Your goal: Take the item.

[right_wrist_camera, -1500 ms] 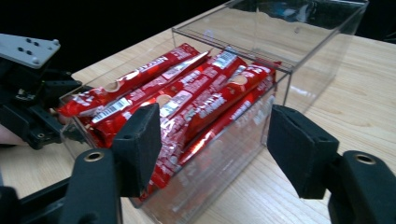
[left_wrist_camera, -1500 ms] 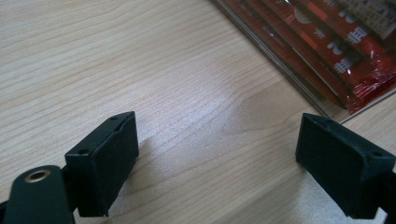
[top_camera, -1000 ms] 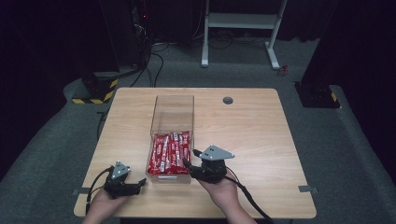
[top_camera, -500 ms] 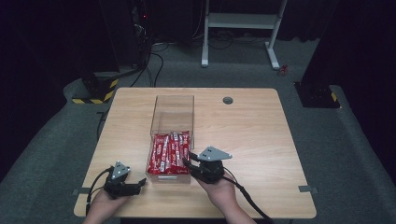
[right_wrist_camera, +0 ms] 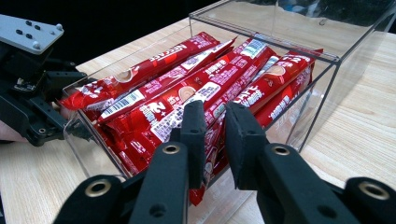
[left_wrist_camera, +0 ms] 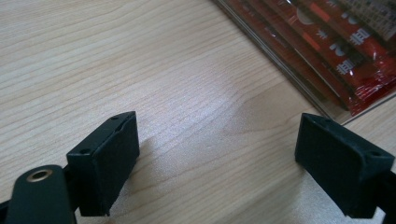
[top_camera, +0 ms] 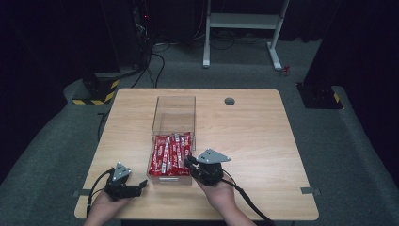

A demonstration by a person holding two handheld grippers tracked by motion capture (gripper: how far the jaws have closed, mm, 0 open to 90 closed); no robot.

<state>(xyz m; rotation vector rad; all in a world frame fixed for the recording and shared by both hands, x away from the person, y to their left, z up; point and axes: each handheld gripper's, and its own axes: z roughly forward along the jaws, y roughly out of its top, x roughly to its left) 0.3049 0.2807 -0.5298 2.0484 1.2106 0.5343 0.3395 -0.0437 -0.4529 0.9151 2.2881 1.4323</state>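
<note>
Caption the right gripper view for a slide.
Right gripper, jaws closing on a red sachet in the clear box.

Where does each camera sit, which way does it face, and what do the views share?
High view: fixed above the person's side, looking forward and down on the light wooden table; both hands, left gripper and right gripper enter at the bottom.
Left gripper view: rides that gripper, facing the tabletop; its black jaws stand wide apart, nothing between.
Right gripper view: rides that gripper, facing the clear plastic box of red snack sachets; its jaws have just been closing, a sachet end between.
Shared: all show box and sachets.
</note>
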